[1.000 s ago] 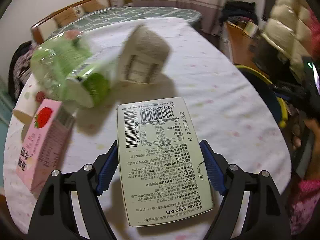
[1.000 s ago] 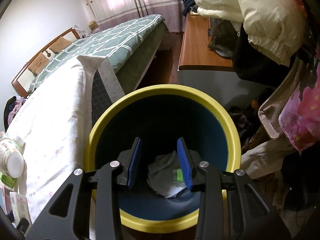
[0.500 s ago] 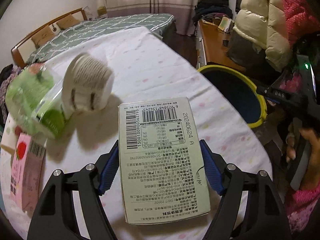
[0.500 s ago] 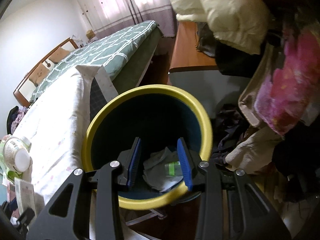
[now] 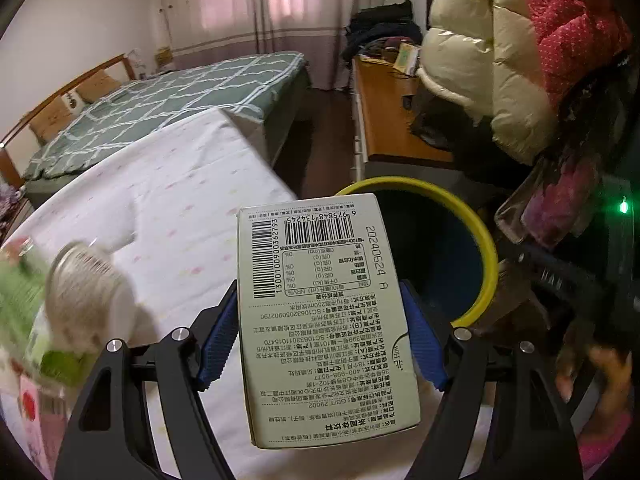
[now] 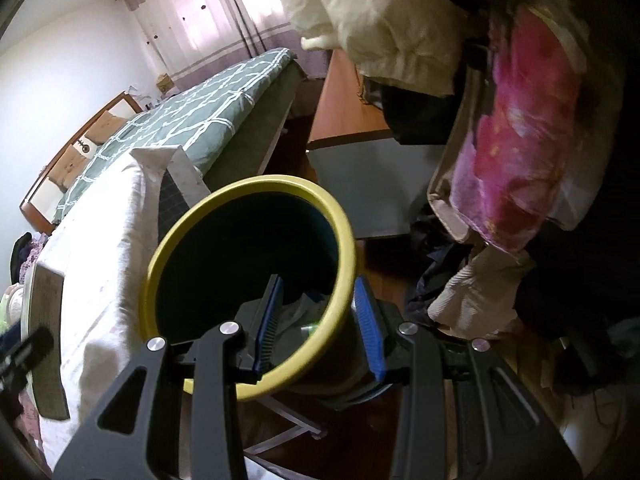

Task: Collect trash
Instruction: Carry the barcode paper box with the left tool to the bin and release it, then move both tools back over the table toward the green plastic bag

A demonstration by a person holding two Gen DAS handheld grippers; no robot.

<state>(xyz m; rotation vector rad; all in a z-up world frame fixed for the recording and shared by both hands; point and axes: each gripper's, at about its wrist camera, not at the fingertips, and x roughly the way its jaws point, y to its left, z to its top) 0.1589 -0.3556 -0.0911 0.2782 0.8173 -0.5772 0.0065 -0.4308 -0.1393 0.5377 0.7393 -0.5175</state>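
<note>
Carton in transit to the bin — collection partly done.
We see the left gripper (image 5: pixel 320 340) clamped on the drink carton (image 5: pixel 324 320) beside the yellow-rimmed bin (image 6: pixel 248 280); the right gripper (image 6: pixel 320 320) straddles its rim, holding nothing. Wrappers already lie inside — a pink carton (image 5: pixel 36 420) and blurred packages remain on the table (image 5: pixel 168 216).

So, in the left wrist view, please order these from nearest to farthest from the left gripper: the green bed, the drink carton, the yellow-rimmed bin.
1. drink carton: between the left gripper pads.
2. yellow-rimmed bin: just beyond, to the right.
3. green bed: far back, upper left.
</note>
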